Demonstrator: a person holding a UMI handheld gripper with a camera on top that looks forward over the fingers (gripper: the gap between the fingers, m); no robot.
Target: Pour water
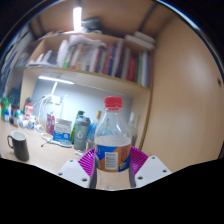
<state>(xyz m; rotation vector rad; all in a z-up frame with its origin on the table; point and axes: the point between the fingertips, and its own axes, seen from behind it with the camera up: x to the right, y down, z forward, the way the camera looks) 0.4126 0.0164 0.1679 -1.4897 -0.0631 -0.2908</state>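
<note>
Looking past the fingers, we see a shelf of books (100,55) above a cluttered bench (40,150), where a dark mug (19,146) stands well off to the left. Our gripper (112,163) is closed on a clear water bottle (112,140) with a red cap, both purple pads (89,160) pressing its sides.

There is one view only, from a wide-angle camera riding on the gripper (113,164) and looking forward along its two fingers (89,162), which show at the bottom. It sits very near a water bottle (113,140) standing between the fingers (the bottle fills the middle of the view). The camera faces roughly level across a surface (35,150) toward a wall with a bookshelf (95,55) above, a ceiling light (77,18) over it.
</note>
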